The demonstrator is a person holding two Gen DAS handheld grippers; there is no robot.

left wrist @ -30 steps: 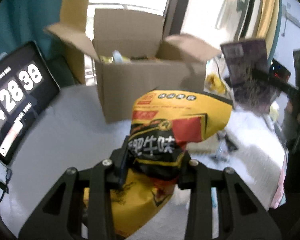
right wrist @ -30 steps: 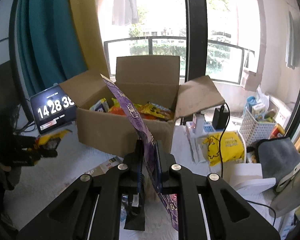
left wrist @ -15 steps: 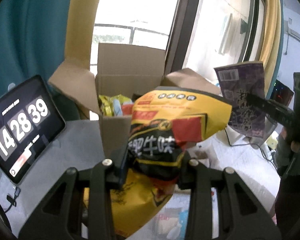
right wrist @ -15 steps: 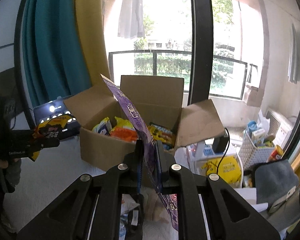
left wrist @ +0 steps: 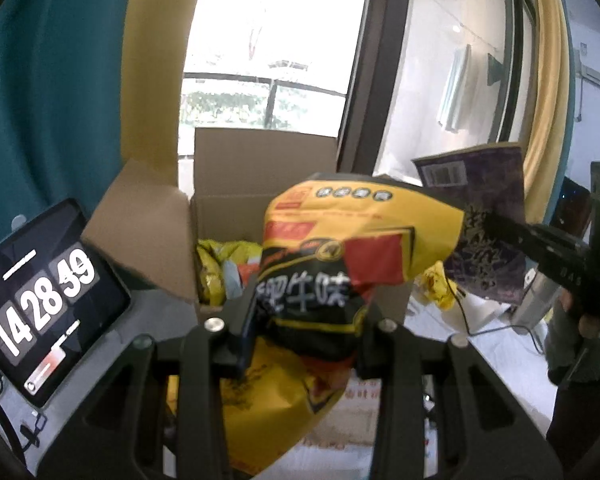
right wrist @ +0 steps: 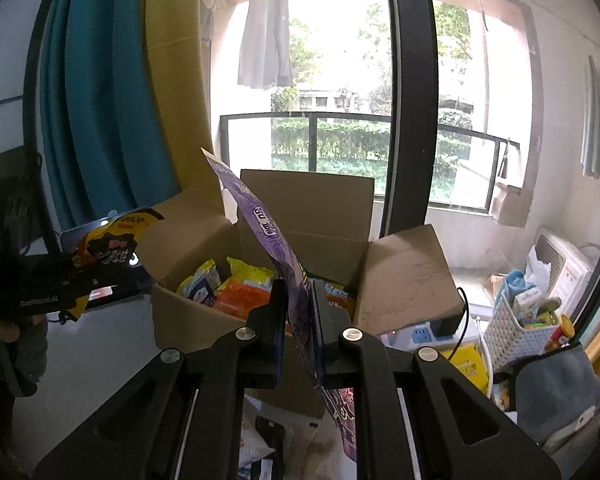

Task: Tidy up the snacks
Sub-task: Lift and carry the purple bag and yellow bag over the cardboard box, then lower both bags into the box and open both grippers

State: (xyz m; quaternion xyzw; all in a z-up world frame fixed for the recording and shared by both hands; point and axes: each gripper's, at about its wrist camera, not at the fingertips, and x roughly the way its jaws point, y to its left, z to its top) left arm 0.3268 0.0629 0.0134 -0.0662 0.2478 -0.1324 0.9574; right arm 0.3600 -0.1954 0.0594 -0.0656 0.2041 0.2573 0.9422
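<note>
At the far left of the table [left wrist: 148,328], a dark tablet [left wrist: 48,316] leans by the teal curtain [right wrist: 92,112], its clock showing 14 28 39, one second past the earlier reading. Just right of it the left gripper [left wrist: 306,320] holds its fingers [left wrist: 246,324] clamped on a crinkled, glossy yellow snack bag [left wrist: 340,248], pinched at its black band; the bag has risen from low in front of the box to the height of the rim, just short of the near wall. The cardboard box [right wrist: 204,320] stands open, its matte flaps splayed outward, leaving the top free, with bright packets [right wrist: 236,288] heaped inside. Further right, the right gripper [right wrist: 296,320] has its fingers [right wrist: 278,320] closed narrowly on a thin, flat purple packet [right wrist: 268,240], held edge-on and slanting up left over the near rim; it too sits higher than before. At the far right, a white lattice basket [right wrist: 512,332] and a grey cloth [right wrist: 556,392] crowd the table edge.
</note>
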